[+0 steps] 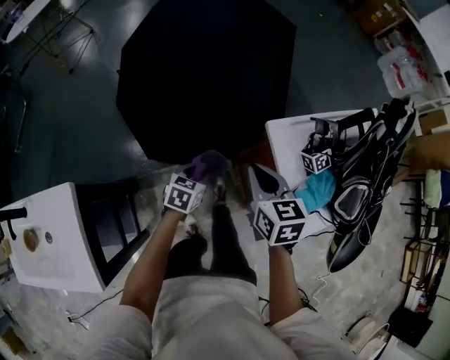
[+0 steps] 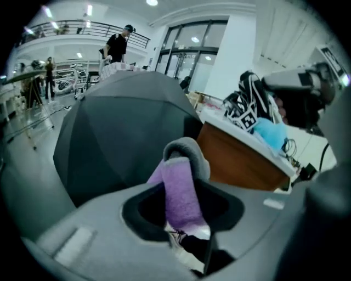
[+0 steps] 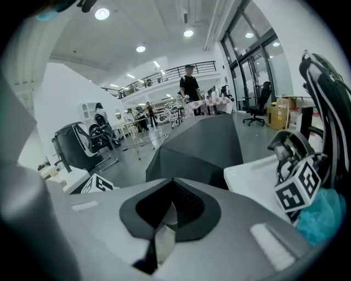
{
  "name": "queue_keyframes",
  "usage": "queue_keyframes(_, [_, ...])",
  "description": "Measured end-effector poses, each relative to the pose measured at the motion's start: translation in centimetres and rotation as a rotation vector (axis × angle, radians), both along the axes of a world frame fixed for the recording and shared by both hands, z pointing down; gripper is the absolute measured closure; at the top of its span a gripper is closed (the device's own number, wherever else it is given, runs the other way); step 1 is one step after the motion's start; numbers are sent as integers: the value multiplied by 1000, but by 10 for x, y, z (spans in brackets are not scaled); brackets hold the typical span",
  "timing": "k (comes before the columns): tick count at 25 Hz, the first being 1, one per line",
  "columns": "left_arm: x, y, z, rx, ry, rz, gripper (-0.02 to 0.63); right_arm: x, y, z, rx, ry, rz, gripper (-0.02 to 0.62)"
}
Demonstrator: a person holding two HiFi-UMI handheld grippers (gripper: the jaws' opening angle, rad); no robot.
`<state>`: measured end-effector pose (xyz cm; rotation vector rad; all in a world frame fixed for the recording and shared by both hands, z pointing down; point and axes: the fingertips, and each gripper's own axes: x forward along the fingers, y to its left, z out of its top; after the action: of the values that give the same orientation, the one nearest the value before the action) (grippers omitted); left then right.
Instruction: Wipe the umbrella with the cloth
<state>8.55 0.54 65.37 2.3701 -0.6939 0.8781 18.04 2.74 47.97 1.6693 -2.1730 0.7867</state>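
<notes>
**Murky overhead, bright fisheye up close**

Head view's pretty dim. The black umbrella (image 1: 206,74) is a flat dark blob, with a faint sheen on the floor (image 1: 63,119). Both gripper views are way brighter from ceiling lights (image 3: 102,13) and windows (image 2: 189,57), but bent hard, with black corners. The cloth (image 2: 181,197) up close looks soft.

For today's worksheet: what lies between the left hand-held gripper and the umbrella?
The purple cloth, clamped in the left hand-held gripper, ahead of the umbrella: left gripper view.

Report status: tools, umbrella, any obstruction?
Left tool shut on purple cloth. Right tool shut, empty. Black umbrella open on floor ahead, cloth at its near edge. White table close at right; nothing between cloth and canopy.
</notes>
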Motion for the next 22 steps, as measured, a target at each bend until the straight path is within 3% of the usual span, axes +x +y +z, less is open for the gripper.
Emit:
queue_keyframes(3, [-10, -9, -43, 25, 59, -50, 471, -9, -14, -25, 29, -1, -23, 591])
queue_keyframes(8, [-24, -49, -114, 143, 114, -118, 471, -20, -41, -68, 102, 28, -74, 589])
queue_keyframes(15, [-75, -87, -214, 310, 162, -239, 471, -51, -64, -123, 152, 45, -140, 589])
queue_keyframes(22, [-129, -89, -292, 407, 193, -330, 471, -93, -79, -185, 236, 40, -230, 590])
